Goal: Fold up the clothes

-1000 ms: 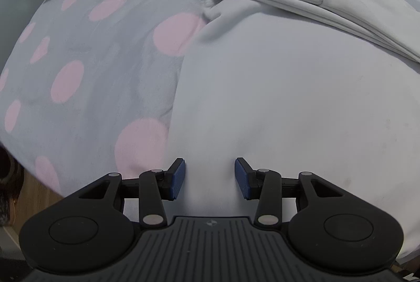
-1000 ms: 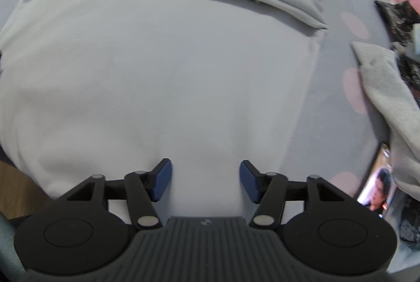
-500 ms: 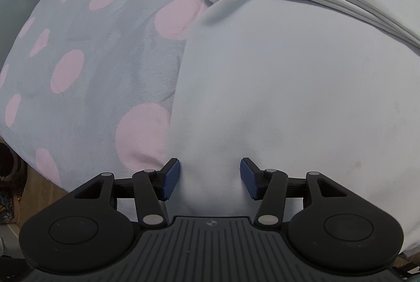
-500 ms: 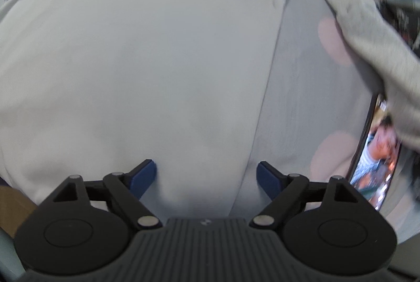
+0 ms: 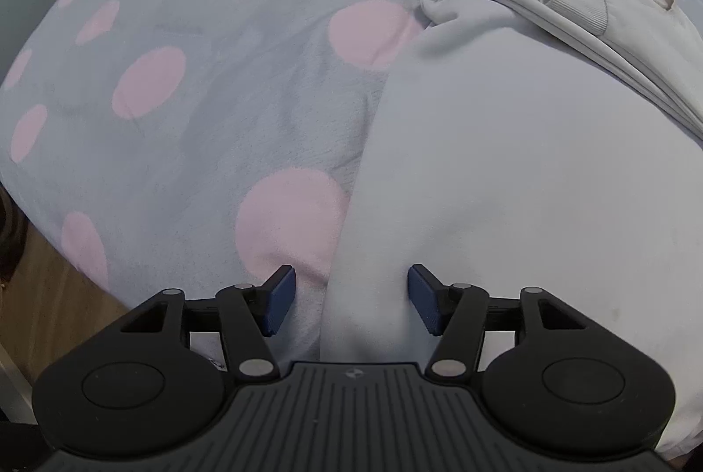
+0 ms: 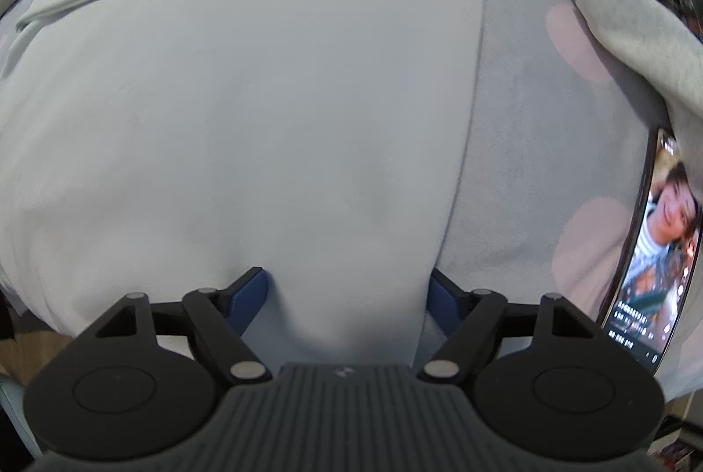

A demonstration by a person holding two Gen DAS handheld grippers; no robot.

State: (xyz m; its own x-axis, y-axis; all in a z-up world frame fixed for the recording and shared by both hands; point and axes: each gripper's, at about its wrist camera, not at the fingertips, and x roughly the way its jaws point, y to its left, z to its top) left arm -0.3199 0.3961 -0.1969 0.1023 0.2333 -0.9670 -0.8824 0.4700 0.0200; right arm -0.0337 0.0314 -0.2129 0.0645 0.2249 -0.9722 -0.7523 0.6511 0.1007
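White on grey and pink

We see a white sweatshirt (image 5: 505, 173) on a grey blanket (image 5: 219, 111) dotted pink; at three o'clock, a pale grey garment (image 6: 637, 32).

White sweatshirt (image 5: 527, 173), lying flat on dotted blanket (image 5: 219, 98), far part folded over, ribbed cuff (image 5: 571, 1) resting on top.

two grippers show, the left gripper (image 5: 349, 305) and the right gripper (image 6: 347, 296), each with two blue pads. one white garment (image 5: 527, 186) lies spread on one spotted blanket (image 5: 211, 98). one grey garment (image 6: 637, 28) and one lit phone (image 6: 654, 252) sit at the right.
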